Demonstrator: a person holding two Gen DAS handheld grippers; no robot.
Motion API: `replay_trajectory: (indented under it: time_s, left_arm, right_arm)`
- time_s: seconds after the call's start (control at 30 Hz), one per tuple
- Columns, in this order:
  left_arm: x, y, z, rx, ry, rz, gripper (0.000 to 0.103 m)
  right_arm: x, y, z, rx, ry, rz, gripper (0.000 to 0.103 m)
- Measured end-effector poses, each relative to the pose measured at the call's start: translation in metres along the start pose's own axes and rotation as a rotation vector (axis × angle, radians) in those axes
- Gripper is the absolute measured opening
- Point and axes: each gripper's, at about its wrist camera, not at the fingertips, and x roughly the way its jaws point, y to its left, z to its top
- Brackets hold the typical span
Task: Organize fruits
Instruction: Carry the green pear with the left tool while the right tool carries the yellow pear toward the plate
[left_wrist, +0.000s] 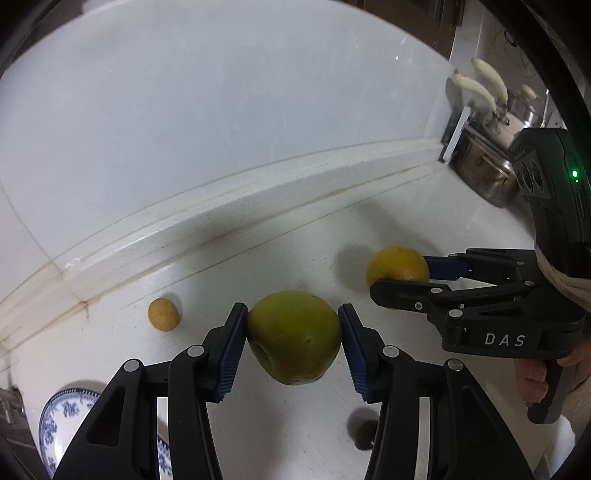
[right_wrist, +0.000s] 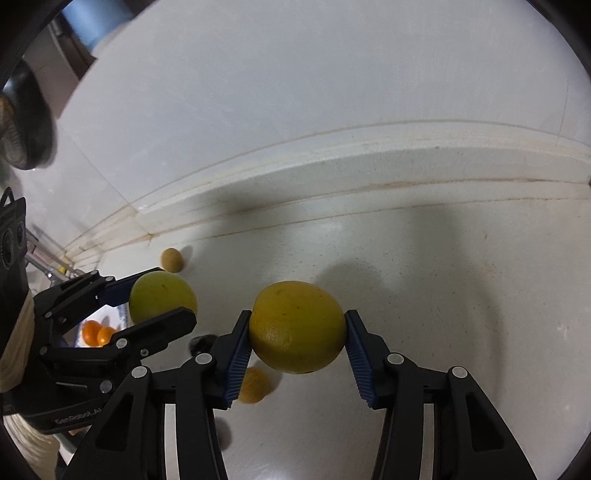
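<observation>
Between the ribbed blue pads of my left tool (left_wrist: 293, 341) sits a round, yellow-green fruit (left_wrist: 294, 338) with dull, pitted skin and a dimple low on its near side; the pads press on both flanks and it hangs clear of the white speckled table (left_wrist: 258, 266), its dark shadow lying below on the surface. My right tool (right_wrist: 298, 341) is clamped the same way on a rounder yellow citrus (right_wrist: 298, 326), matte and lightly freckled, also held off the table. From the left wrist view I see the right tool coming in from the right, black jointed fingers angled down, with a person's hand (left_wrist: 532, 380) wrapped on its grip. A small, rough, ochre fruit (left_wrist: 163, 314) rests on the table near the stained back ledge (left_wrist: 221, 221), well apart from both held fruits. Another small ochre one (right_wrist: 254, 386) lies on the table under my right tool. A blue-and-white patterned plate (left_wrist: 50, 417) sits at my lower left; from the right wrist view it holds glossy orange fruits (right_wrist: 98, 333).
</observation>
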Motion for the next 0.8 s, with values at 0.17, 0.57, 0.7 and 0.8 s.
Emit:
replay_trajectory:
  time_s: [0.17,0.57,0.7,0.8]
  left_arm:
    - [-0.023,0.0,-0.006,-0.022,-0.049,0.002,0.049]
    - [-0.084,0.012,-0.034,-0.084,-0.169,0.039,0.049]
    - [-0.11,0.022,-0.047,-0.105,-0.207,0.053,0.049]
    - [-0.129,0.029,-0.057,-0.125,-0.23,0.067,0.049]
  right_arm:
    - [-0.02,0.015,-0.006,-0.035,-0.046,-0.014,0.05]
    - [-0.061,0.072,-0.025,-0.138,-0.133,-0.021,0.05]
    - [-0.072,0.092,-0.034,-0.168,-0.161,-0.006,0.05]
    - [-0.08,0.109,-0.04,-0.195,-0.184,-0.001,0.049]
